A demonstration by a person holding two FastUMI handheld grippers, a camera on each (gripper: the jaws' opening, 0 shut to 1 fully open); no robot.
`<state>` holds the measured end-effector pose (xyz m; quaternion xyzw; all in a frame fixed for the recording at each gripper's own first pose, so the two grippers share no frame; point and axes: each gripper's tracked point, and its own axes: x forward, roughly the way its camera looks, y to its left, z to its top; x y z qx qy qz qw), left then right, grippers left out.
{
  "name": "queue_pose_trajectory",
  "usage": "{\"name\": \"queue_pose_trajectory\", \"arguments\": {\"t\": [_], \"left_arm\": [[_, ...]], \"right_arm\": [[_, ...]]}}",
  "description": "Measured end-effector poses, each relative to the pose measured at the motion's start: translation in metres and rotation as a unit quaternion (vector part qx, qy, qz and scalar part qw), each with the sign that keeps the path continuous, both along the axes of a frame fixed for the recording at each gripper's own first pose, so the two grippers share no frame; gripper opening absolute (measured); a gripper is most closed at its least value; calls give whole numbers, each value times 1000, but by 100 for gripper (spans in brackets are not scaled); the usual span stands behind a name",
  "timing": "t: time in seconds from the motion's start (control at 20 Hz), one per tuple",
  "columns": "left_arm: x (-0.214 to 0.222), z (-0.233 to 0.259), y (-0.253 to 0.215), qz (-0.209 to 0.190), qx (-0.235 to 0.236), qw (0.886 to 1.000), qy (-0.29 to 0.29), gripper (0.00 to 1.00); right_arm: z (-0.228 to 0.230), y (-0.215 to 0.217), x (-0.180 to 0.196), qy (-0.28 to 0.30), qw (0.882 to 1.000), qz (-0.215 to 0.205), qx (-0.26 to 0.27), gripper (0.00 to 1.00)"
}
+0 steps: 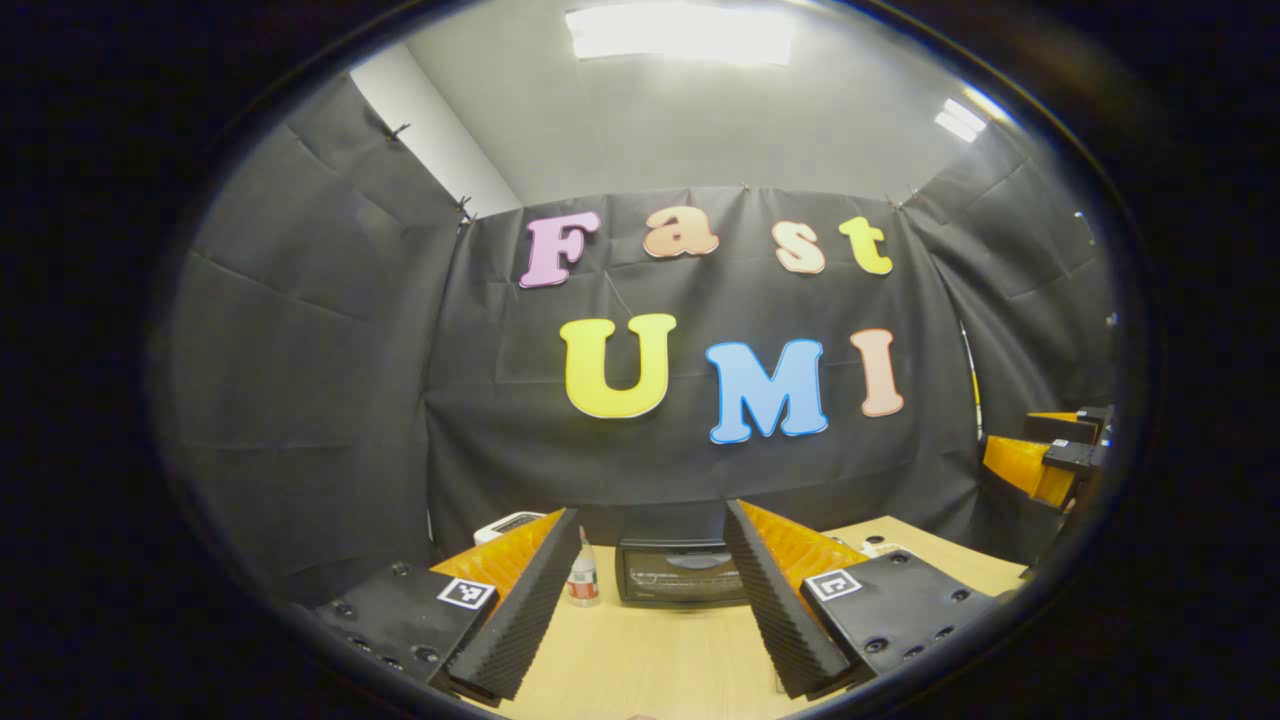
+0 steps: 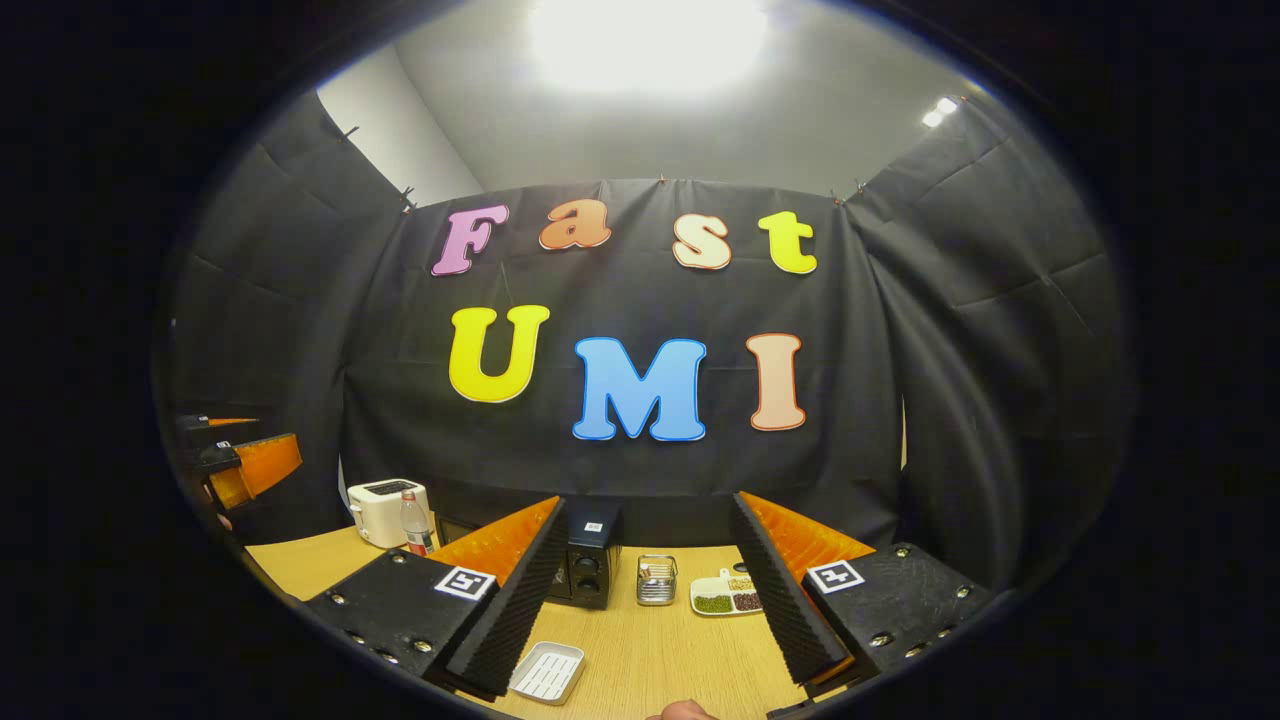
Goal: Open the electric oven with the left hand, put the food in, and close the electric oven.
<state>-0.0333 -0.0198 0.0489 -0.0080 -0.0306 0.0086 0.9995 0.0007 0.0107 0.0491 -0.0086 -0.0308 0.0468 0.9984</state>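
Left gripper (image 1: 652, 600) jaws spread, grasping nothing | black electric oven (image 1: 683, 572) at 12 o'clock on pale wooden tabletop (image 1: 650, 660), door closed | right gripper (image 2: 650, 600) jaws released | advance level, hook door's top edge, pull down gently.

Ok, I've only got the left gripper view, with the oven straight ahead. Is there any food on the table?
Observer: Yes, a white dish of beans and grains lies to the right of the oven.
Operator: Anything between them?
Observer: A small metal basket.
Operator: And nearer us?
Observer: A white ridged tray, beside the left finger of the right tool.
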Motion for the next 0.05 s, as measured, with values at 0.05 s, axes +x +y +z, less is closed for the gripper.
{"name": "queue_pose_trajectory", "arguments": {"t": [0.05], "left_arm": [[2, -1, 0, 0, 2, 1000, 1, 90]], "right_arm": [[1, -1, 0, -2, 1000, -1, -1, 98]]}}
